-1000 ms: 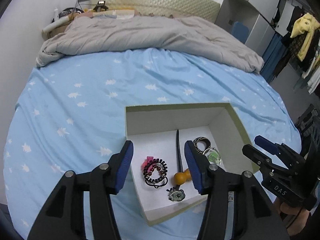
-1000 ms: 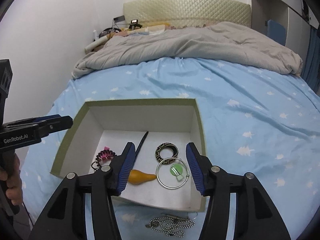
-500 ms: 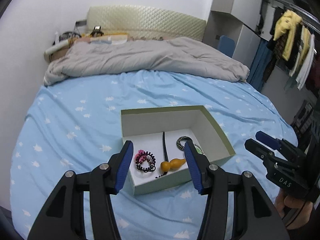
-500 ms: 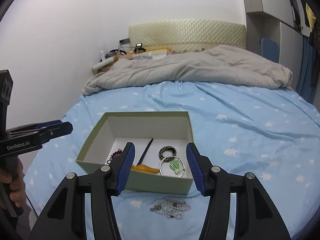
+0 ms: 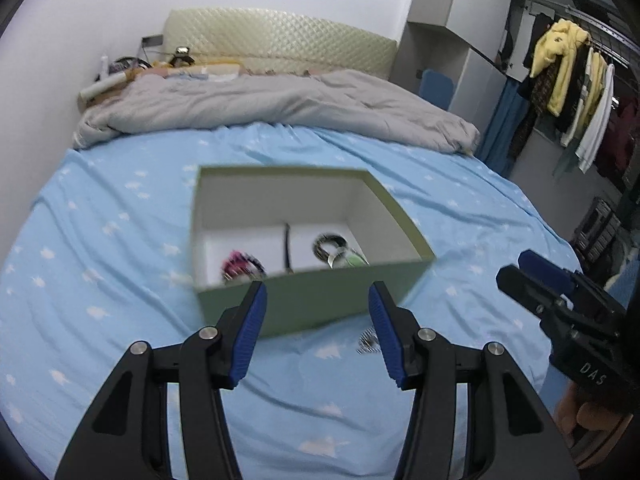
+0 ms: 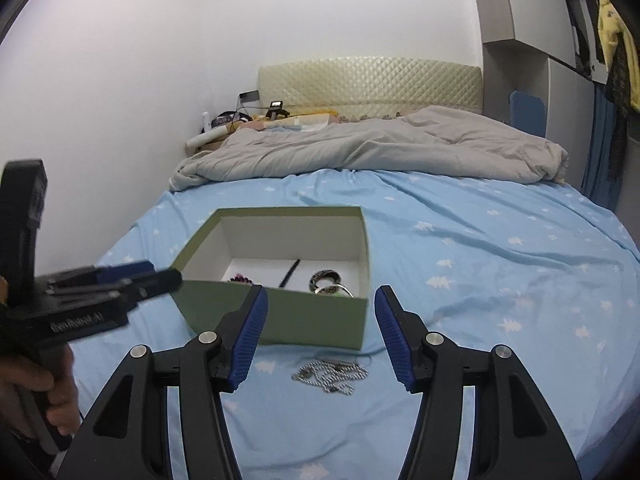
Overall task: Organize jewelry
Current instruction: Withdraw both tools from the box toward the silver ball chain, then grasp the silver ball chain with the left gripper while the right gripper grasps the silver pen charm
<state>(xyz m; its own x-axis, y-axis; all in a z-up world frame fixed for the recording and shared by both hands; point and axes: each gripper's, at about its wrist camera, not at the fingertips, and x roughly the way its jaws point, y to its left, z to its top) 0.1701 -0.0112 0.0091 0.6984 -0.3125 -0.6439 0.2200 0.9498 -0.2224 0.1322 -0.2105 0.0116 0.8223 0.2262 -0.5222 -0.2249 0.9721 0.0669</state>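
An open green box (image 5: 316, 300) (image 6: 280, 316) with a white inside sits on the blue bed. It holds pink-and-black hair ties (image 5: 240, 266) (image 6: 240, 279), a black stick (image 5: 287, 246) (image 6: 289, 274), a patterned bangle (image 5: 330, 244) (image 6: 325, 277) and a ring with a green piece (image 5: 347, 259). A silver bead chain (image 6: 330, 374) (image 5: 369, 342) lies on the sheet in front of the box. My left gripper (image 5: 317, 304) is open and empty, held back from the box's near wall. My right gripper (image 6: 318, 304) is open and empty above the chain.
The blue star-print sheet (image 5: 100, 280) covers the bed. A grey duvet (image 5: 280, 104) is bunched by the quilted headboard (image 6: 368, 80). Clutter sits at the bed's far left corner (image 6: 236, 118). Clothes hang on a rack (image 5: 568, 80) at the right.
Both grippers have pulled back and lowered from over the box, so the box now looks farther away and its near wall hides part of the contents. The chain is in view.
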